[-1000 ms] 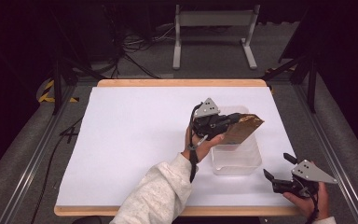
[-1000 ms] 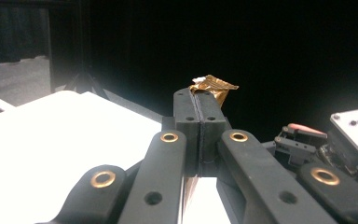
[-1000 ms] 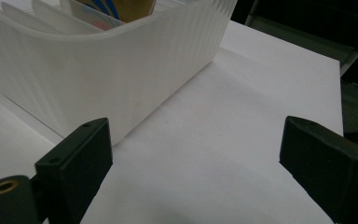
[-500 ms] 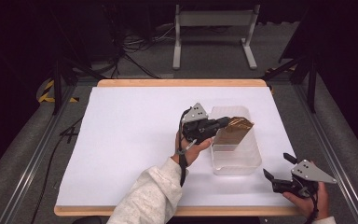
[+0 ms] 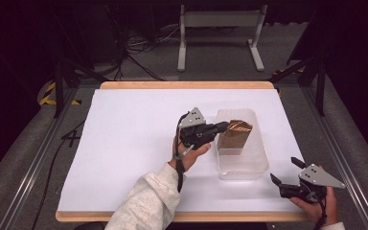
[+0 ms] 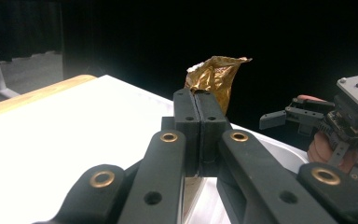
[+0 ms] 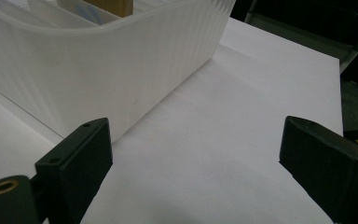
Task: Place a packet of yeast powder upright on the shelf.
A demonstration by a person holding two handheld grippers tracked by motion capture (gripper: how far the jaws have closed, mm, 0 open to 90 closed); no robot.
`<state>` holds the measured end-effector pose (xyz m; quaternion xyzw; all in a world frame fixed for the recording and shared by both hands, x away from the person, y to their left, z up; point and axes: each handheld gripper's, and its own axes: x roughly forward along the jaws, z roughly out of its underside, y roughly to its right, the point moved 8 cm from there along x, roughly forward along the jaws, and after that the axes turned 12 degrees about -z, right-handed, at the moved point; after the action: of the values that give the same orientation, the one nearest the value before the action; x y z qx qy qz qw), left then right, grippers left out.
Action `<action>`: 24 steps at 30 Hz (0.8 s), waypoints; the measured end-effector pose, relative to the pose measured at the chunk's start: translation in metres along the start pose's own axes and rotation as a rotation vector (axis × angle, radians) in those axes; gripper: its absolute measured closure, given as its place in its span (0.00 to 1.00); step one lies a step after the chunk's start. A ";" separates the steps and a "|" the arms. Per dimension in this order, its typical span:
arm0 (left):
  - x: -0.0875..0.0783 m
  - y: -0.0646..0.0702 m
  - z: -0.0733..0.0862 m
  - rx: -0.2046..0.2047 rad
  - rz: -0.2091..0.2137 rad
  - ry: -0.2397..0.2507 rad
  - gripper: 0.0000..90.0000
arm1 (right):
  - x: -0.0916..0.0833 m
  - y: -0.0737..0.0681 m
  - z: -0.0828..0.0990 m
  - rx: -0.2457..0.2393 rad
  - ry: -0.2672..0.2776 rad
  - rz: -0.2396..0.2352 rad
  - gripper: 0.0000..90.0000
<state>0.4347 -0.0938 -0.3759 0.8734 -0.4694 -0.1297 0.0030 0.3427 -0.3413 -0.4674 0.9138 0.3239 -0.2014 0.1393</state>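
Gold foil pouch [image 5: 235,134] sits in the far half of the clear plastic bin [image 5: 249,167], upright but leaning, crumpled top poking above the rim. Left tool [image 5: 222,127] is clenched on the pouch's upper edge from the 9 o'clock side; in the left gripper view the jaws meet flush with foil [image 6: 216,79] sticking out past them. Whether the bottom is seated on the bin floor, can't tell.

Risks as I see them:
- Grip is only on a thin pinch of foil near the top. Foil is slick and creases, so a sideways tug could let it slip out or tear.
- If the tool lets go while the pouch leans, it probably flops flat instead of standing, or hangs up on the bin wall.
- Bin is light and nothing holds it. Any drag through the pouch toward 9 o'clock could slide or tip it on the white bench [image 5: 134,143].
- Right tool [image 5: 283,171] sits released at about 4 o'clock of the bin, near the bench's front edge, jaws wide in the right gripper view [image 7: 196,154], aimed at the bin's near wall [image 7: 98,79]. It's near enough to bump the bin if it moves carelessly, yet isn't bracing it.
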 end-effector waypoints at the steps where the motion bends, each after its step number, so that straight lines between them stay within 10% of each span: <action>1: 0.000 0.000 0.000 0.002 -0.001 0.000 0.99 | 0.000 0.000 0.000 -0.001 0.001 -0.001 0.11; 24: 0.002 0.004 -0.006 0.117 -0.032 -0.057 0.98 | 0.002 -0.004 -0.001 -0.009 -0.008 -0.012 0.11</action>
<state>0.4335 -0.0987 -0.3704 0.8754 -0.4622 -0.1268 -0.0635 0.3418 -0.3366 -0.4685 0.9105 0.3296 -0.2044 0.1435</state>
